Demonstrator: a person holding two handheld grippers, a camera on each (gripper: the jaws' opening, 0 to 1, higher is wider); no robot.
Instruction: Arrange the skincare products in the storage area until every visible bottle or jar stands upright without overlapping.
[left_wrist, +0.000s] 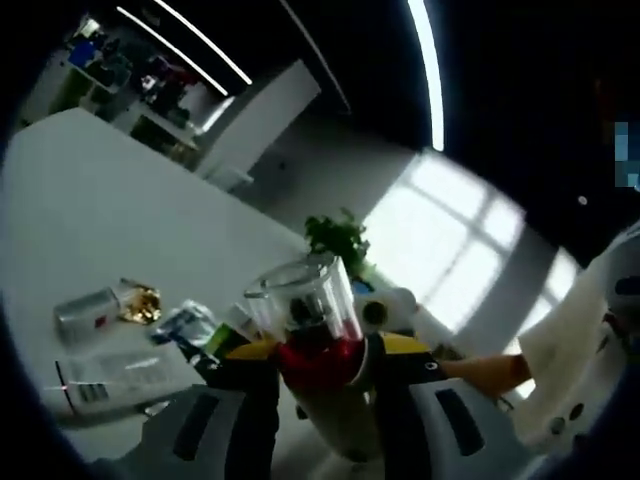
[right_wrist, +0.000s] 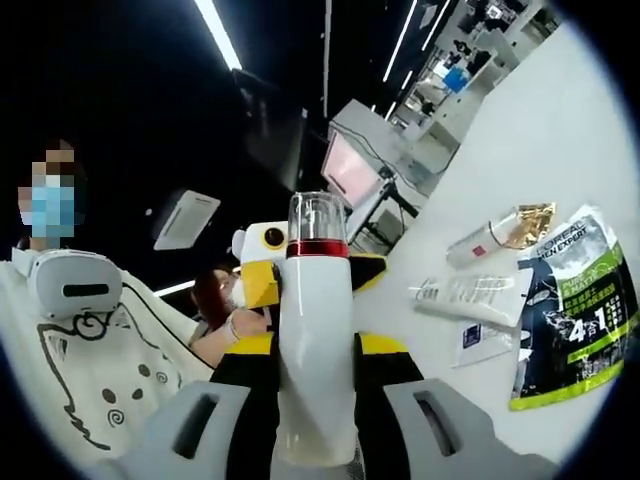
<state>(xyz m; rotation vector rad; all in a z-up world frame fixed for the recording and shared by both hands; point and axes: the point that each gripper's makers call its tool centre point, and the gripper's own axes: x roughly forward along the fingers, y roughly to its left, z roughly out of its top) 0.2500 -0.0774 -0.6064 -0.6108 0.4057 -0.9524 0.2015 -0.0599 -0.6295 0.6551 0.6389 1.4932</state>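
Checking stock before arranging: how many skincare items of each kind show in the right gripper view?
Bottle with clear cap, held between both hand-held grippers: 1
Tubes lying flat on the table: 2, a white tube and a gold-ended tube
Sachet pack: 1
Flat card: 1
Total: 5

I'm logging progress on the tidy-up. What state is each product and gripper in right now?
White bottle: held off the table, clear cap on, both grippers shut on it.
Left gripper: shut on the white bottle.
Right gripper: shut on the white bottle.
Gold-capped tube: lying flat on the table.
White tube: lying flat.
Green sachet pack: lying flat.
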